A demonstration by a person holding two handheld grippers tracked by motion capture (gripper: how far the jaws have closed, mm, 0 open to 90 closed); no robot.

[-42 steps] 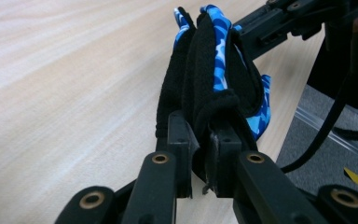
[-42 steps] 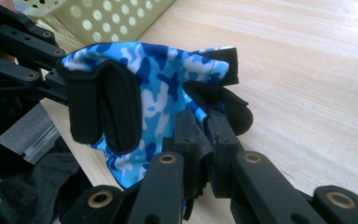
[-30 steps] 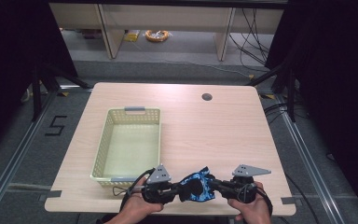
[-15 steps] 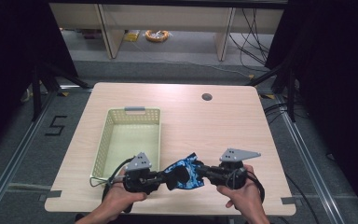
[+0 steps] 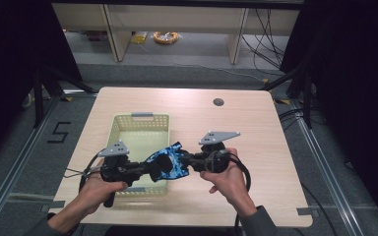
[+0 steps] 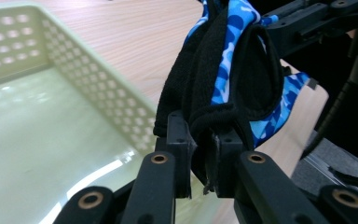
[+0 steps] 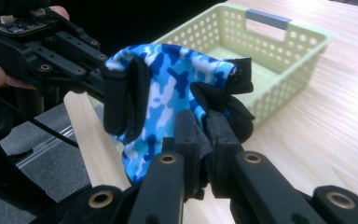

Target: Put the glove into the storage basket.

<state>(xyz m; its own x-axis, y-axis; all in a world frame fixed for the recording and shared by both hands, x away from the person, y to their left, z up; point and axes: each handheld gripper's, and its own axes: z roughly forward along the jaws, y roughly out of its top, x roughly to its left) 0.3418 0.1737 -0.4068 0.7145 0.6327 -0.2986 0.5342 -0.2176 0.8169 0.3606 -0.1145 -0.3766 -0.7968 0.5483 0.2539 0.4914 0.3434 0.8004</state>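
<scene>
Jaws of both grippers are clamping opposite ends of a blue camouflage fabric glove with black trim point(image 5: 170, 164). Left gripper point(image 6: 200, 161) and right gripper point(image 7: 204, 154) are holding it stretched between them, above the near right corner of the pale green perforated plastic basket point(image 5: 139, 129) on the light wooden table point(image 5: 256, 132).

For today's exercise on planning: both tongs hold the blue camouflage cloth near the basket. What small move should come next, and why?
Probably carry the cloth a little farther over the basket: both the left tongs and right tongs are clamped on it, and it hangs at the basket's near right corner.
</scene>
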